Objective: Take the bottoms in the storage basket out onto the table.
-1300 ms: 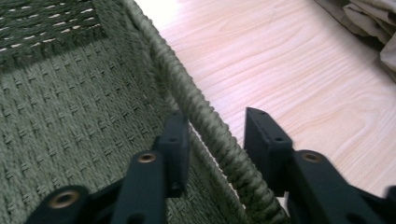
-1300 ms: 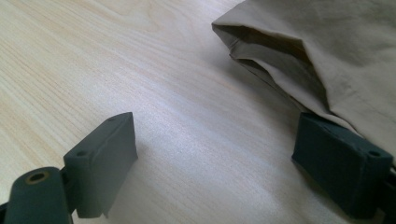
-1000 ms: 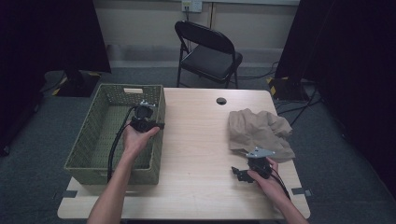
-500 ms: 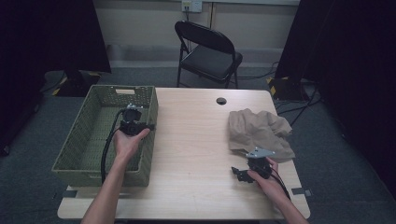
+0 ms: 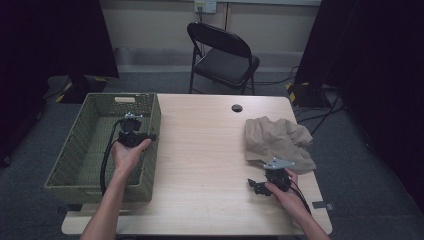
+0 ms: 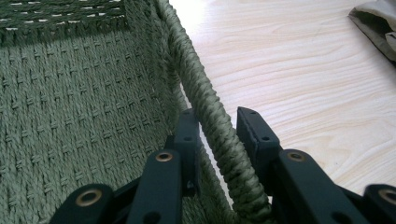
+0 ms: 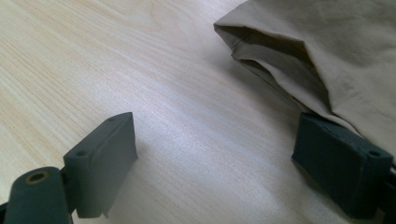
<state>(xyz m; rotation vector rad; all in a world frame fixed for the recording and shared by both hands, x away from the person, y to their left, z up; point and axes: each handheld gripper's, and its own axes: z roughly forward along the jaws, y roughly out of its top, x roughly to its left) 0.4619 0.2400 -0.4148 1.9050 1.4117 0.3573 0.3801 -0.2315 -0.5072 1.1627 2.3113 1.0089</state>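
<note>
Dim room, dark surrounds. Pale wooden counter (image 5: 200,150) brightest, soft sheen in right gripper view; nearest black claw parts blurred; shadows faint beside woven green basket (image 5: 75,170).

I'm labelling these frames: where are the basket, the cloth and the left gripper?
basket (image 5: 70,172), high view, left wall.
cloth (image 5: 277,140), high view, middle of the folds.
left gripper (image 6: 217,126), left gripper view, between jaws straddling the rim.

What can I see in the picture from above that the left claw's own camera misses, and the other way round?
From above: the folding chair, the whole table, the right claw and both forearms. From the left claw camera: its two black jaws straddling the green basket's braided rim, one inside and one outside, plus the weave up close. Both show the basket, the pale wooden tabletop and the beige cloth.
</note>
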